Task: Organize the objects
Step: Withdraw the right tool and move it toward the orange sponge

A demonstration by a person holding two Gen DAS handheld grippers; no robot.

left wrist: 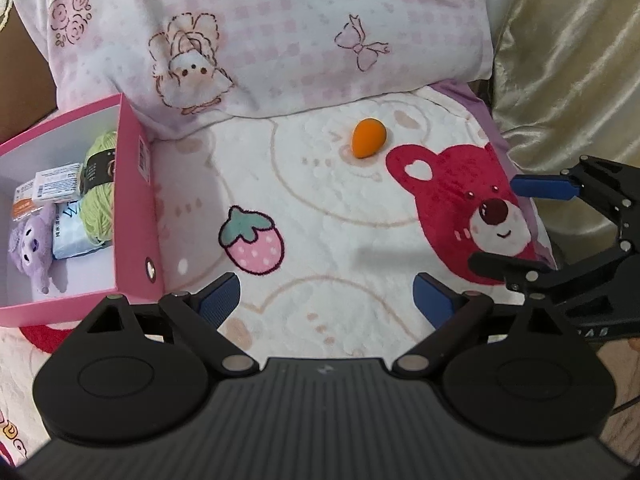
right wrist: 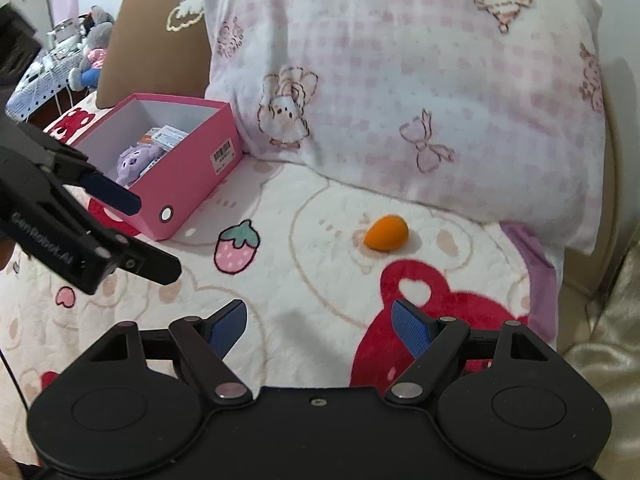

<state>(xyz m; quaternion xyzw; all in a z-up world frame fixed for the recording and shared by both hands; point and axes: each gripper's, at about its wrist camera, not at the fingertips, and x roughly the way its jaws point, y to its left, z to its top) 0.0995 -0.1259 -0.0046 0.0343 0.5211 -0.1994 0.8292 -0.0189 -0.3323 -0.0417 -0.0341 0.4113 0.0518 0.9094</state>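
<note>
both tongs spread wide and empty: left gripper [left wrist: 326,300] with nothing between its blue pads, right gripper [right wrist: 320,330] likewise bare, each angled down over the blanket [right wrist: 320,280]. left to tidy: one orange egg-shaped sponge [right wrist: 386,233], lying on its side on the plush blanket just before the pillow [right wrist: 400,80], well apart from the pink box [right wrist: 192,184]. already in that box: green yarn [left wrist: 99,184], purple plush toy [left wrist: 30,246], small packets [left wrist: 52,186]. judged very light, soft and springy, matte rather than slick, not fragile; likely to squash and squirt out if pinched near the pointed tip. best taken across the fat rounded belly, pads square to its sides, with a gentle squeeze only. closer to the right gripper, so probably that one's job.
</note>
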